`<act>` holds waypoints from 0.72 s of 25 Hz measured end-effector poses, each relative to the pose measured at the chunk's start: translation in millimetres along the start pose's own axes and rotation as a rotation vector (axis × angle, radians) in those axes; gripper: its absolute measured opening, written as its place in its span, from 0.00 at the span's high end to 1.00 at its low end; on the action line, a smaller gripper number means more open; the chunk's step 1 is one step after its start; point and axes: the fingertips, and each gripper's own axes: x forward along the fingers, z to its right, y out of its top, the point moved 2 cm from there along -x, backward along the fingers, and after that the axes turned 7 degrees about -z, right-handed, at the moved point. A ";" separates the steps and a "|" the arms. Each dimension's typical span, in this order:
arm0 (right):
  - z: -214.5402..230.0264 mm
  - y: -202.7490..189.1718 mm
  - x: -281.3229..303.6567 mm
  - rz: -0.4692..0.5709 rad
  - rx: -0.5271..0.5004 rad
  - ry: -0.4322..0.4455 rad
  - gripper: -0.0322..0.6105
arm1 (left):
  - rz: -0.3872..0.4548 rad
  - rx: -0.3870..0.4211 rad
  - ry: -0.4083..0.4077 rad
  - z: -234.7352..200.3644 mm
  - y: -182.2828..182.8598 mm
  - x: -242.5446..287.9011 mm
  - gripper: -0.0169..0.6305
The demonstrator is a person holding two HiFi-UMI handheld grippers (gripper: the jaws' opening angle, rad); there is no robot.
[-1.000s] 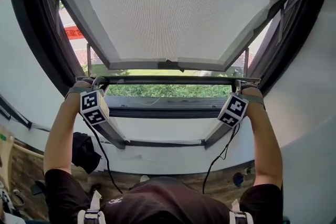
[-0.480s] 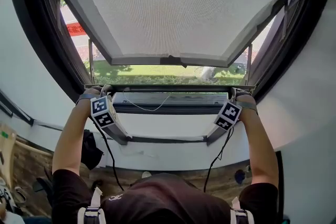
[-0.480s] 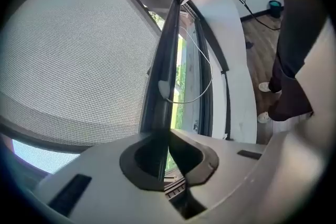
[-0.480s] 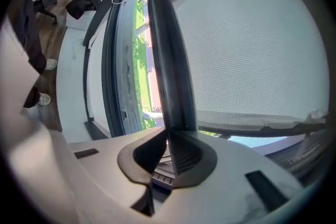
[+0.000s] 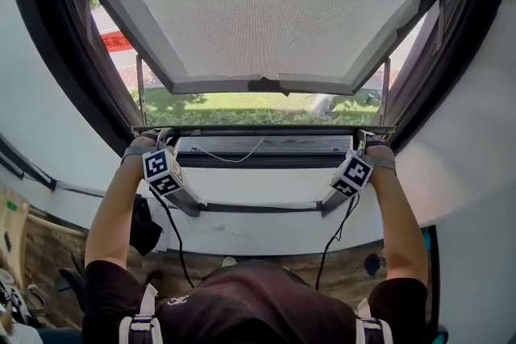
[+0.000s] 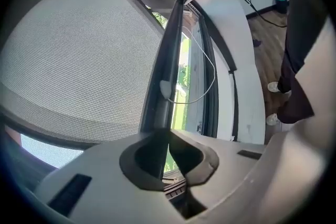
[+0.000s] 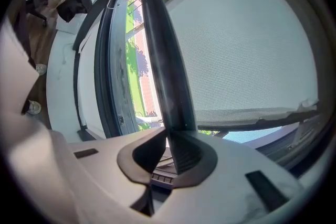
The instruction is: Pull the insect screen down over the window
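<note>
My left claw [image 5: 164, 139] and right claw [image 5: 362, 139] pinch the screen bar [image 5: 262, 130] tight | bar came down, now just above the bottom window frame [image 5: 258, 161] | little pull left.

Above pull bar [image 5: 262, 130]: open gap to outdoors, free up to tilted sash [image 5: 266, 84]. Just below bar: loose cord [image 5: 234, 159] & bottom frame [image 5: 306, 162] close in, little room. Bar ends taken by my left tool [image 5: 159, 138], right tool [image 5: 364, 139].
</note>
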 end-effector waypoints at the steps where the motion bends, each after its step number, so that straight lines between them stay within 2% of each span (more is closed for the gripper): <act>1: -1.5 0.3 -0.5 0.001 0.002 0.003 0.90 | -0.001 -0.001 0.000 1.4 -0.3 0.8 0.93; 11: -15.0 -0.7 2.9 0.009 0.038 0.033 0.89 | -0.010 -0.019 -0.013 13.4 -1.5 9.5 0.92; 18: -36.0 1.1 10.9 0.002 0.037 0.061 0.89 | -0.011 -0.024 -0.051 32.5 -2.2 22.7 0.92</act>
